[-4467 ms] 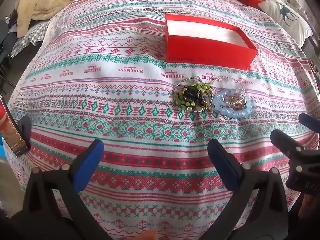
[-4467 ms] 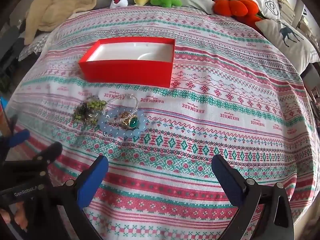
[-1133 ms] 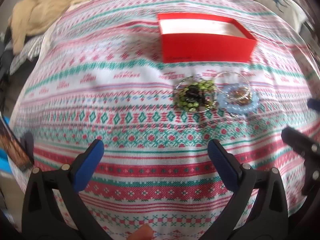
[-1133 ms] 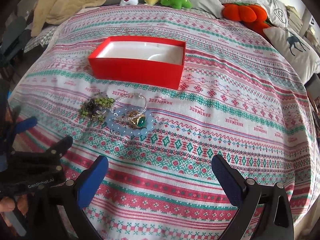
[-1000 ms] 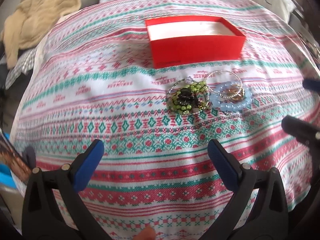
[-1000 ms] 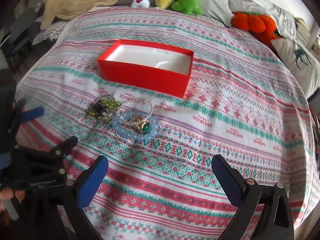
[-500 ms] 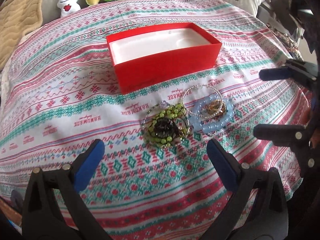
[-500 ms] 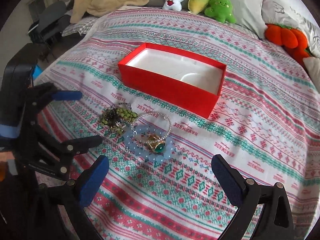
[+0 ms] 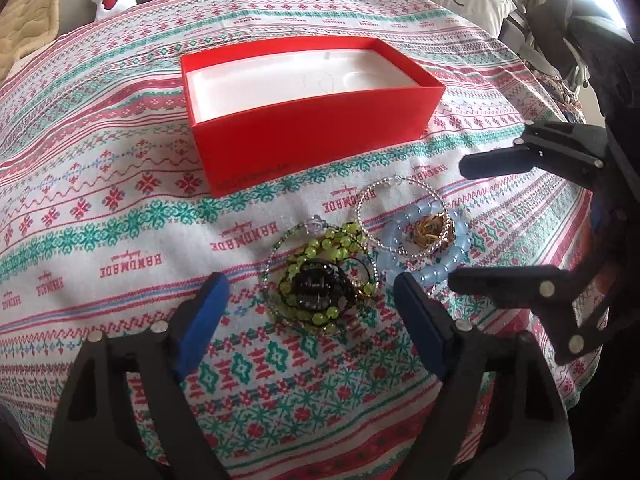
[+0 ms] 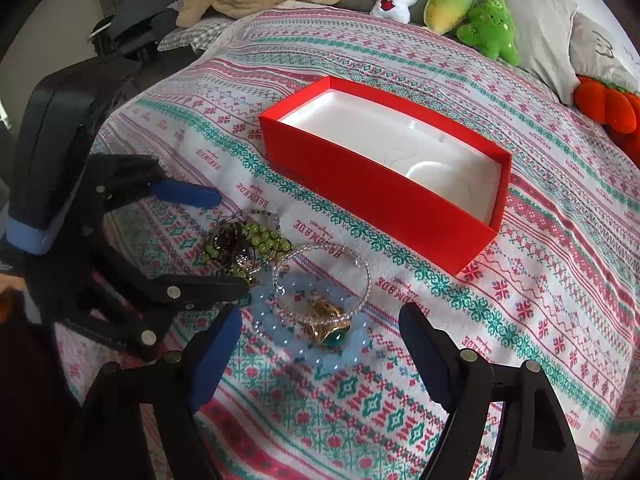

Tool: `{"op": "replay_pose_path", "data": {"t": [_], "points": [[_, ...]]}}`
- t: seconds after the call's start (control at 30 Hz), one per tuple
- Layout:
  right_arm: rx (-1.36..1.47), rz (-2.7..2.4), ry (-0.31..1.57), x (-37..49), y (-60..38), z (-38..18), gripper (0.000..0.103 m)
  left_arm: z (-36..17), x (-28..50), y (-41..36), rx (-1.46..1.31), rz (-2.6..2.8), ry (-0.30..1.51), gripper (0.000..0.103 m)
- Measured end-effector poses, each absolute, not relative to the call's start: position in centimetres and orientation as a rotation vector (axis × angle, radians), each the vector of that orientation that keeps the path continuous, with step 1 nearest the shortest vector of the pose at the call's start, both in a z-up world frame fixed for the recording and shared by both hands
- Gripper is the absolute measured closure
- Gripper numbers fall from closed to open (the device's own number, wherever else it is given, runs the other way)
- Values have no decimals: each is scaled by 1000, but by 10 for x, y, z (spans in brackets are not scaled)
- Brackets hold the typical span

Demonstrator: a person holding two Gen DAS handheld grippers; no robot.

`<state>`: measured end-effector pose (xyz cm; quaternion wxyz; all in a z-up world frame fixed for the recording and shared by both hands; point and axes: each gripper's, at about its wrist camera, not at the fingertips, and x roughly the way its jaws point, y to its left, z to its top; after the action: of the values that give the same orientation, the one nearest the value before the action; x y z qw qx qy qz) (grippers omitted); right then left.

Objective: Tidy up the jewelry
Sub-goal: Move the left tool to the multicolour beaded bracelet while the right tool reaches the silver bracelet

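From the left wrist, the bedspread [image 9: 120, 184] repeats the word "HANDMADE", upside down. The left gripper [image 9: 310, 304] has just been closing; its jaws stand apart with the green bead bracelet [image 9: 320, 272] between them, untouched, just before the red box [image 9: 312, 128]. A dark tangle inside the bracelet is hard to make out.

From the right wrist, the right gripper [image 10: 320, 344], also just closing, frames the pale blue bracelet [image 10: 308, 324] and a gold ring [image 10: 330, 326], near the box's front wall. The box's small lettering is unreadable.
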<state>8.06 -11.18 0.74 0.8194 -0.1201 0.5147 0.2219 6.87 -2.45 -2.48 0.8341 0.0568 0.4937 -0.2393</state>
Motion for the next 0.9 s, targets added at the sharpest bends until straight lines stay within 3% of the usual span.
{"op": "replay_pose_path", "data": {"t": [0.43, 0.7, 0.9], "points": [[-272, 500, 1145, 99, -99, -11, 46, -29, 83, -31, 151, -502, 1054, 45], [-252, 506, 1151, 103, -96, -12, 66, -27, 81, -29, 146, -496, 1036, 46], [-245, 512, 1148, 98, -101, -7, 68, -21, 76, -24, 135, -486, 1008, 46]]}}
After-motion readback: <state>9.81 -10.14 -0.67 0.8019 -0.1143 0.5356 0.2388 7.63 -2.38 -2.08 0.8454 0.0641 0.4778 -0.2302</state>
